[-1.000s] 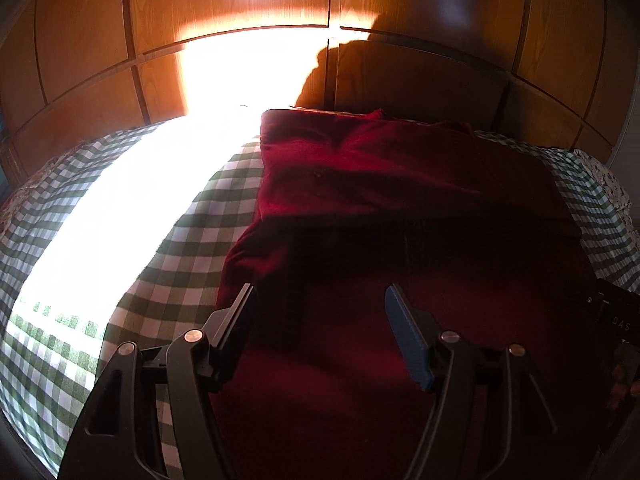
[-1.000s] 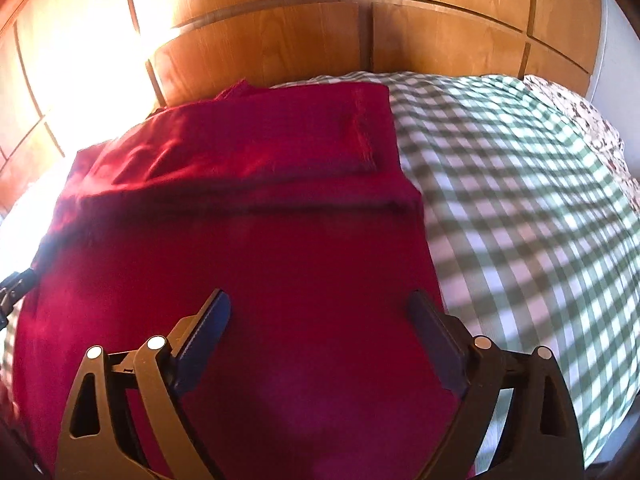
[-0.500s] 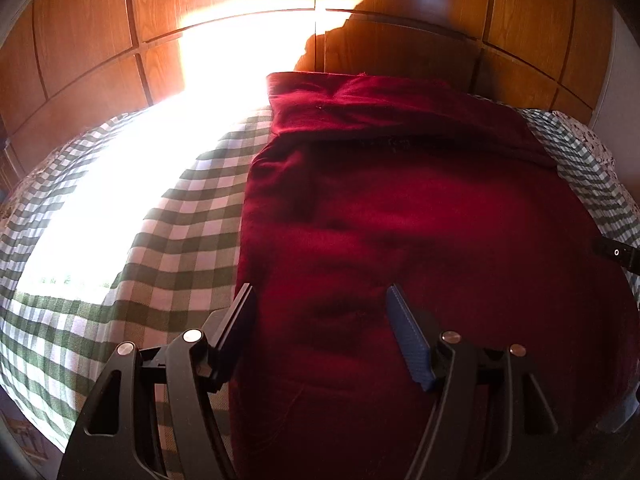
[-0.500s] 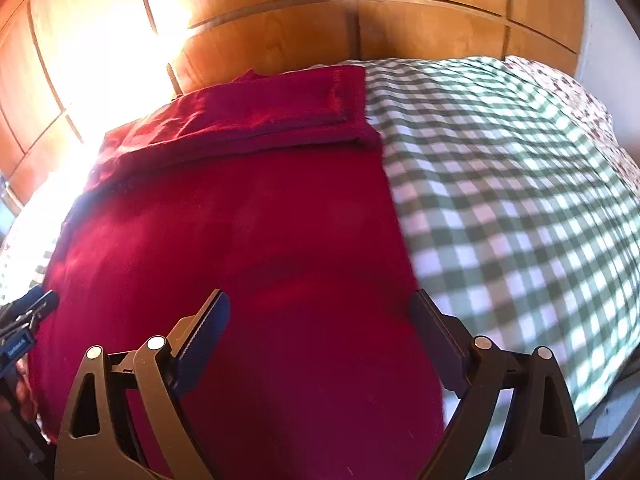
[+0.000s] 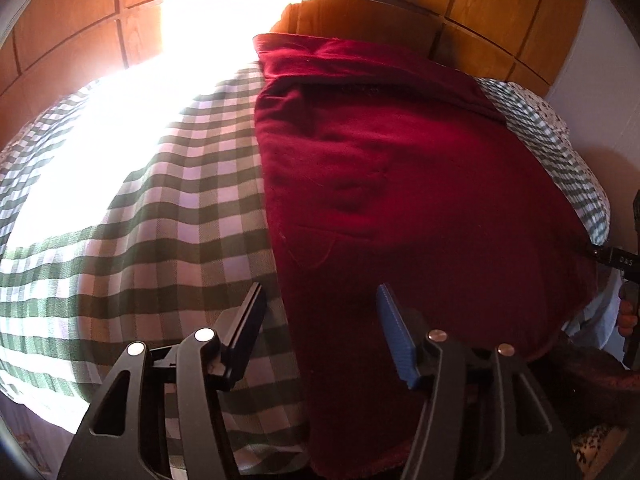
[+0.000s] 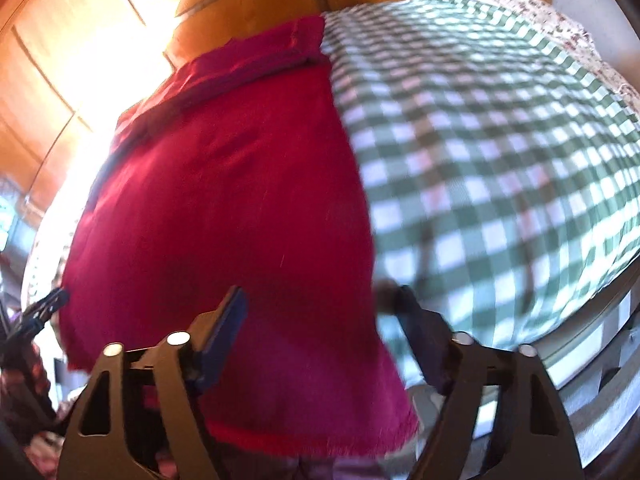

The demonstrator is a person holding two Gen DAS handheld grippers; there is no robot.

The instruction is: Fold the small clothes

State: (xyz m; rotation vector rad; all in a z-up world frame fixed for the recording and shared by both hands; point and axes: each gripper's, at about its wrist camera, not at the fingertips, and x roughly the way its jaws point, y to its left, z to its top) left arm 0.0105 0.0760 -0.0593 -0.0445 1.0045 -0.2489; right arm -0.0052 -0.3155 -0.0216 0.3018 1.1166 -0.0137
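A dark red garment point(image 5: 400, 184) lies spread flat on a green-and-white checked bedspread point(image 5: 160, 208), its far end folded over near the wooden headboard and its near end hanging over the bed's front edge. It also shows in the right wrist view point(image 6: 224, 208). My left gripper point(image 5: 320, 312) is open and empty, above the garment's left edge. My right gripper point(image 6: 320, 312) is open and empty, above the garment's right edge near the bed's front. The right gripper's tip point(image 5: 616, 260) shows at the far right of the left wrist view.
A wooden panelled headboard point(image 5: 500, 4) runs behind the bed, with strong sunlight glare point(image 5: 120, 120) on the left part of the bedspread. The checked bedspread point(image 6: 500, 140) stretches to the right of the garment. A floral sheet edge point(image 6: 560, 16) shows far right.
Both grippers have drawn back toward the bed's front edge and risen, so more of the garment and bedspread shows. Both stayed open and empty. The right wrist view is now blurred.
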